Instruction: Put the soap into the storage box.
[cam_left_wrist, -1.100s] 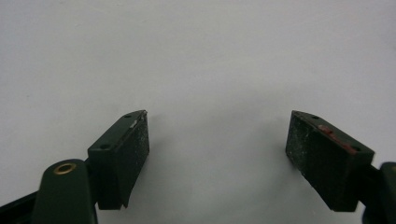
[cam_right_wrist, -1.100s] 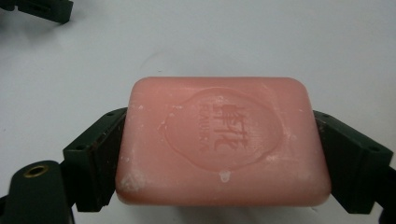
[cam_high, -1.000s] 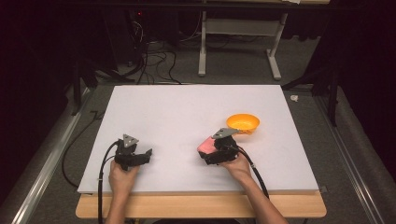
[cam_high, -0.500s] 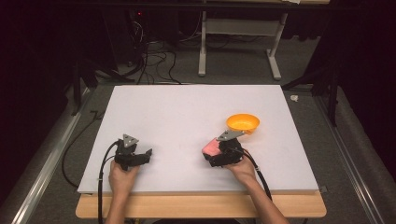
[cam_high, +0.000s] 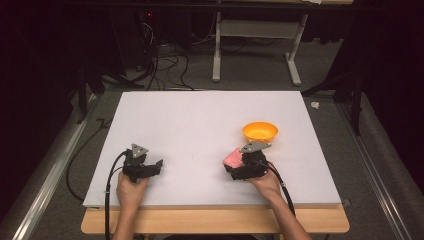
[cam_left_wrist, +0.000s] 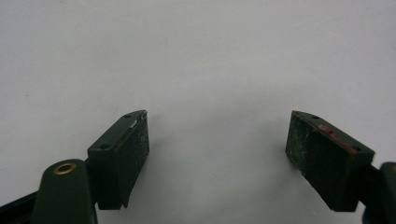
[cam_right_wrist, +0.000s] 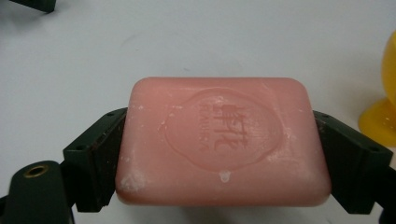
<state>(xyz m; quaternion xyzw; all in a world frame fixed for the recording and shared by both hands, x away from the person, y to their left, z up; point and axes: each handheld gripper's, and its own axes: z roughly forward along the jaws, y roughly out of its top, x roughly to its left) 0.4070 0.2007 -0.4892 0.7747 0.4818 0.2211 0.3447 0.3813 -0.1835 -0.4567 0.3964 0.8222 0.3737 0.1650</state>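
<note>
Soap (cam_right_wrist: 223, 142) sits pinched across its long axis in your right gripper (cam_high: 239, 165), low over the table (cam_high: 200, 125) with the bowl (cam_high: 260, 131) just ahead and to its right, while your left gripper (cam_high: 150, 167) rests spread wide, well apart.

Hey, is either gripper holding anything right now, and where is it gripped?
The right gripper holds the pink soap bar, its fingers clamping the bar's two short ends. The left gripper is open, holding nothing.

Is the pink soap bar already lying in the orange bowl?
No, the pink soap bar is clamped between the jaws of the right hand-held gripper, with the orange bowl apart from it.
</note>
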